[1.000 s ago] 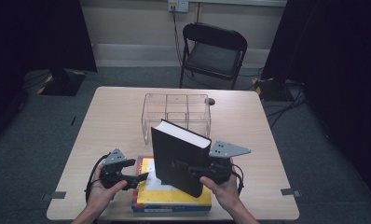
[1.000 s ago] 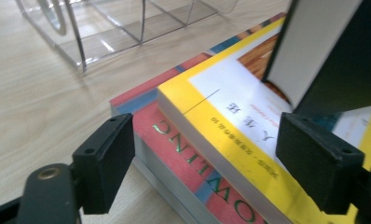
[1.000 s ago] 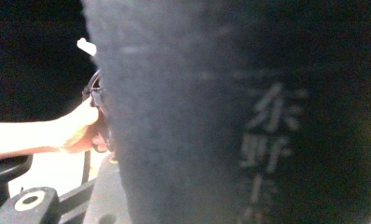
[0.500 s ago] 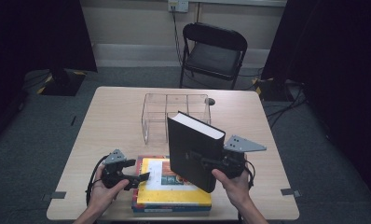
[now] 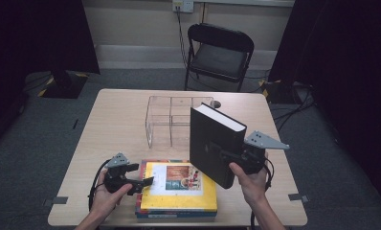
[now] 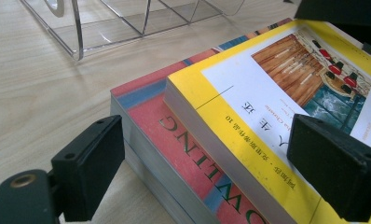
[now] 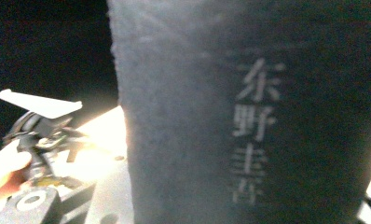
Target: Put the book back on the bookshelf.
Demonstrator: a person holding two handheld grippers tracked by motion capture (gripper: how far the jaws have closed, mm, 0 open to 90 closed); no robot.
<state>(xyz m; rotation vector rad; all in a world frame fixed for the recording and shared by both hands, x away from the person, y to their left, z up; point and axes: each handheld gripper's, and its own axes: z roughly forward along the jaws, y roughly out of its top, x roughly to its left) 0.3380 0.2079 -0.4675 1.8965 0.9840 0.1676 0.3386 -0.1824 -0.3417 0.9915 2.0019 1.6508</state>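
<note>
A thick black book [image 5: 212,143] hangs tilted above the right half of the table, my right gripper [image 5: 222,152] shut on it. Its spine with pale characters [image 7: 249,116] stands close in the right gripper view. A yellow book [image 5: 179,189] lies on a red and blue book [image 5: 174,214] at the table's front edge. My left gripper [image 5: 143,184] is at the stack's left corner. Its jaws have just been opening, and they stand wide apart with the yellow book's corner [image 6: 207,107] between them, untouched by the pads.
A clear plastic divider rack [image 5: 172,120] stands on the wooden table [image 5: 117,129] behind the stack, and it also appears as a clear rack [image 6: 127,23] in the left gripper view. A black chair [image 5: 219,52] stands beyond the far edge. Cables trail on the floor.
My right gripper has carried the black book to the right and slightly up, uncovering the yellow book's cover. The left hand has stayed at the stack's corner.
</note>
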